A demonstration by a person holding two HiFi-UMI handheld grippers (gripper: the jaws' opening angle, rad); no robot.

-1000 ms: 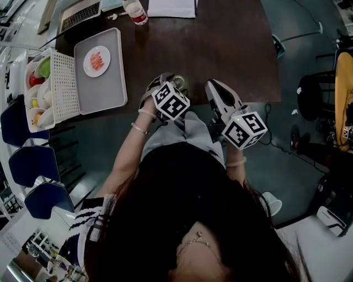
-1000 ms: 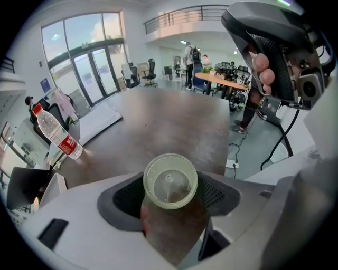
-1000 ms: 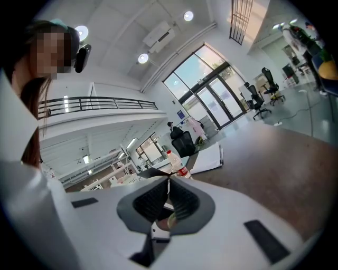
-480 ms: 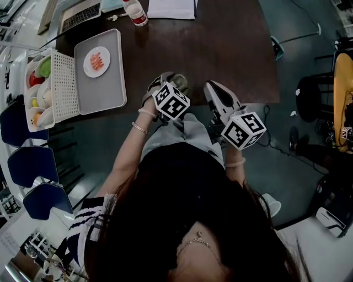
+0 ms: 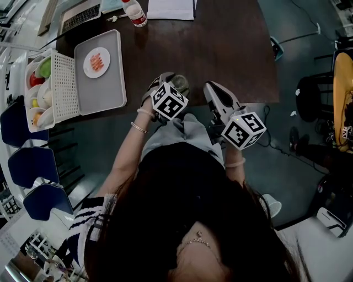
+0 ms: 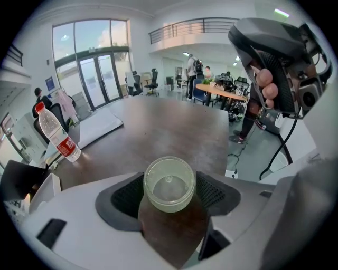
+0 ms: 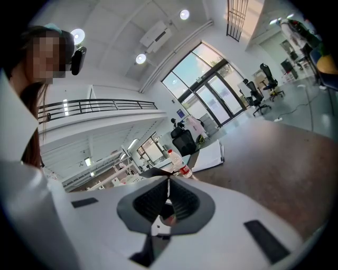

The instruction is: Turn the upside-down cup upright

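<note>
A small translucent cup point(image 6: 169, 183) sits between the dark pads of my left gripper point(image 6: 169, 185), which is shut on its sides. One round end of the cup faces the camera; I cannot tell whether it is the mouth or the base. In the head view the cup point(image 5: 180, 83) shows just beyond the left gripper point(image 5: 174, 87), above the near edge of the dark table point(image 5: 220, 49). My right gripper point(image 5: 212, 89) hovers beside it to the right. Its jaws are shut with nothing between them point(image 7: 168, 192).
A grey tray point(image 5: 102, 82) holding a small plate of food point(image 5: 97, 60) lies at the table's left, beside a white rack point(image 5: 47, 88) of bowls. A water bottle point(image 5: 135, 12), a laptop point(image 5: 80, 14) and papers point(image 5: 172, 7) are at the far edge. Blue chairs point(image 5: 33, 165) stand at the left.
The left gripper has tilted slightly with the cup in it, and the cup shows a little more in the head view. The right gripper has stayed still.
</note>
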